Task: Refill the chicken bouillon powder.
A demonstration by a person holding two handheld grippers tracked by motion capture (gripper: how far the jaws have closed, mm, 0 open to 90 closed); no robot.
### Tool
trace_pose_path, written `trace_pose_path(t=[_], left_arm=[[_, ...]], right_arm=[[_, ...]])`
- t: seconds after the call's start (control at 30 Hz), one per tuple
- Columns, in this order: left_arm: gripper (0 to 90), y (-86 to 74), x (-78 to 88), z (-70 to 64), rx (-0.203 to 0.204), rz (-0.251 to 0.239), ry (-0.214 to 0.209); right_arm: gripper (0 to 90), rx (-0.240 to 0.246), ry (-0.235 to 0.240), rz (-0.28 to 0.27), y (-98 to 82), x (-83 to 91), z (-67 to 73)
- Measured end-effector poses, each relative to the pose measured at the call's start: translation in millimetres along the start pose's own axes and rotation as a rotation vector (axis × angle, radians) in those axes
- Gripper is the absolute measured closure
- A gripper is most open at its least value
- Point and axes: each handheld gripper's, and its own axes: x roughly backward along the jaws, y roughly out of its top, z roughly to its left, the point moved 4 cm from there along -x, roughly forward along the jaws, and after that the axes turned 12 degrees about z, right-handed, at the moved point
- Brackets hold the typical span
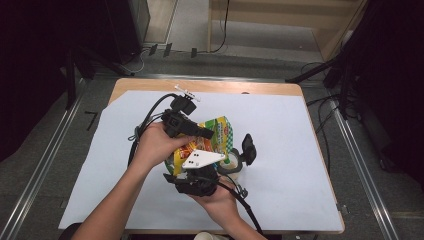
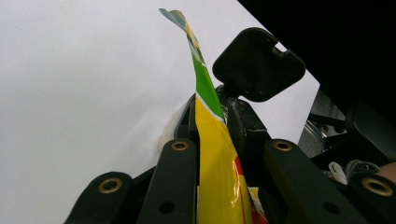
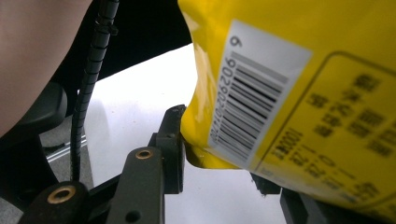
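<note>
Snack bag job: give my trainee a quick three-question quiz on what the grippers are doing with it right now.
1. True or false: the left gripper is clamped on the snack bag.
2. What covers the table? A) white sheet B) green cloth C) bare metal
3. In the right gripper view, what printed mark is on the bag's yellow side?

Key: 1. True; the jaws pinch the bag's thin edge. 2. A, the white sheet. 3. A barcode.
</note>
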Motion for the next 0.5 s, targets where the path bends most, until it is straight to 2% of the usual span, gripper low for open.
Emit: trace_pose_path(t=[0.23, 0.5], left_arm=[[80.7, -1.9, -3.2, 2.0, 0.004, 0.01, 0.006], [80.6, -2.1, -2.7, 0.5, -0.001, 0.008, 0.014]], right_arm=[[62.8, -0.018, 0.007, -0.002, -2.0, -3.9, 0.4], [62.7, -0.009, -0.002, -0.001, -2.1, -4.8, 0.3]])
